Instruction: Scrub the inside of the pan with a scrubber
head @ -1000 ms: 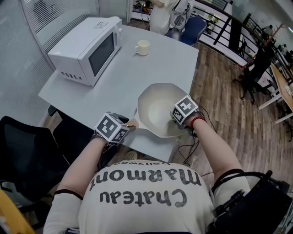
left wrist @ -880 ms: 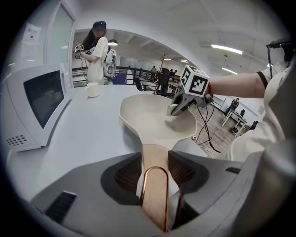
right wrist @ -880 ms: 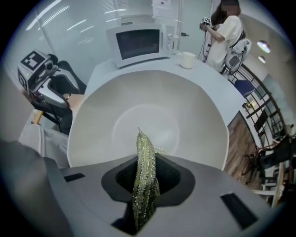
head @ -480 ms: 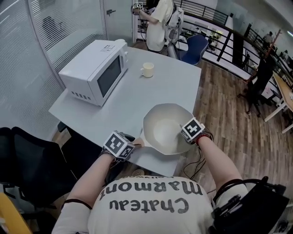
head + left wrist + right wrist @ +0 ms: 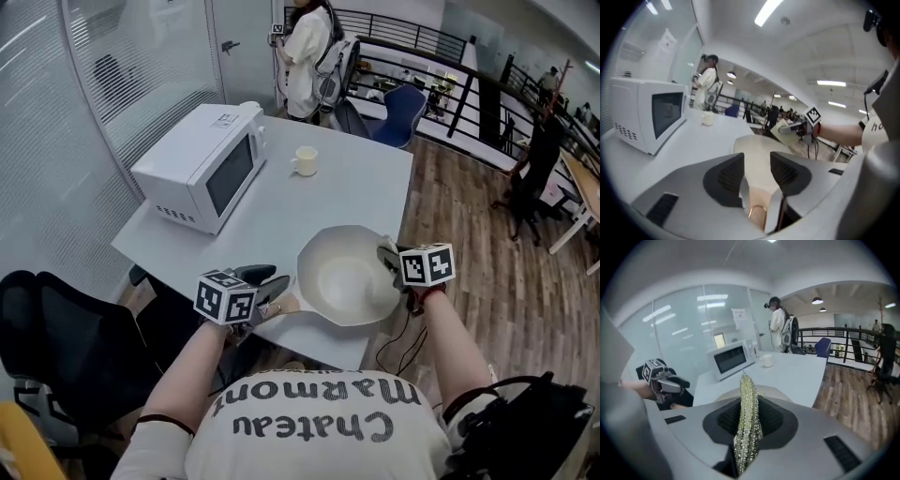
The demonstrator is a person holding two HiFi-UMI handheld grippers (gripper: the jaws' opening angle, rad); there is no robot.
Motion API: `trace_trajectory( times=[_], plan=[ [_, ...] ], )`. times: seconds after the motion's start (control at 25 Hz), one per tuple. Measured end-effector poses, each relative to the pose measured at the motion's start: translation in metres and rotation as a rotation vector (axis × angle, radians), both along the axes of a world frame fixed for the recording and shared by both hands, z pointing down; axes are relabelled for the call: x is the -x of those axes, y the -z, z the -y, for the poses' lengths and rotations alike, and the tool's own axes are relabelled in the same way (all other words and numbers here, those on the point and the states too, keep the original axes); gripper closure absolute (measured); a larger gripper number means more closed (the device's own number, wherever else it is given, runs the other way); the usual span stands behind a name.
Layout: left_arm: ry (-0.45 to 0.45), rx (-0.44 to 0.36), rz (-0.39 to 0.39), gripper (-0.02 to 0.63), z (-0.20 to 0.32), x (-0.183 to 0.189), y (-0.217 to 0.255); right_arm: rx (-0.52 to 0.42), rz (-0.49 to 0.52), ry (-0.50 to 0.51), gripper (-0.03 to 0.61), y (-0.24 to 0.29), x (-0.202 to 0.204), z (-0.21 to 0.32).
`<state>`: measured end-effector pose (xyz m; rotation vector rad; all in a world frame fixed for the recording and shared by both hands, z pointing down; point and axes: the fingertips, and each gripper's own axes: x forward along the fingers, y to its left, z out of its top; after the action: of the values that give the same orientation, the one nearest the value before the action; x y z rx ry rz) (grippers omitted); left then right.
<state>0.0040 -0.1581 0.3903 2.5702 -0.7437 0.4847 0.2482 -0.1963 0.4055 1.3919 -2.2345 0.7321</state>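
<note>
A cream-white round pan [image 5: 337, 278] with a pale wooden handle [image 5: 284, 305] is at the near right corner of the light grey worktop [image 5: 361, 183]. Its bowl reaches almost to the near edge, and the handle points left along that edge.

The left tool [image 5: 270, 289] is closed on the handle. In the left gripper view the handle [image 5: 757, 206], with a metal ring at its end, runs between the two ribbed pads [image 5: 730, 176], and the pan's bowl lies just beyond the tips.

The right tool [image 5: 387, 256] is at the pan's right rim and reaches in over the bowl from that side. Its jaws are clamped on a flat, silvery-gold mesh scrubber [image 5: 747, 423]. The scrubber stands on edge between the pads and sticks out past the tips. No view shows whether it touches the pan's inner wall.

A white microwave oven [image 5: 202, 164] stands on the far left of the worktop, well apart from the pan, with a cream mug [image 5: 305, 160] just to its right. A person in a white top [image 5: 305, 56] stands beyond the far end, and a black chair [image 5: 56, 347] is at the near left.
</note>
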Motion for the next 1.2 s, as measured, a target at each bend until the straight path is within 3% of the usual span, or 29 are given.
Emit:
trace_trajectory(
  times=[0.04,0.12,0.2,0.32,0.52,0.88,1.2],
  plan=[
    [0.061,-0.037,-0.071,0.443,0.006,0.002,0.018,-0.051,0.053,-0.015,0.522,0.015,0.003,-0.001],
    [0.175,-0.085,-0.187,0.553,0.013,0.003,0.047,-0.143,0.139,-0.033,0.522,0.041,0.012,-0.006],
    [0.253,-0.091,-0.285,0.622,0.013,0.000,0.068,-0.209,0.198,-0.038,0.522,0.059,0.024,-0.016],
    [0.299,-0.088,-0.365,0.623,0.003,-0.008,0.084,-0.268,0.221,-0.044,0.522,0.073,0.037,-0.033],
    [0.314,-0.093,-0.327,0.623,-0.017,-0.014,0.075,-0.307,0.216,-0.071,0.522,0.075,0.042,-0.058],
    [0.324,-0.056,-0.287,0.623,-0.057,-0.017,0.052,-0.280,0.244,-0.113,0.522,0.062,0.033,-0.093],
    [0.330,-0.045,-0.297,0.623,-0.083,-0.013,0.049,-0.258,0.222,-0.106,0.522,0.054,0.038,-0.117]
  ],
)
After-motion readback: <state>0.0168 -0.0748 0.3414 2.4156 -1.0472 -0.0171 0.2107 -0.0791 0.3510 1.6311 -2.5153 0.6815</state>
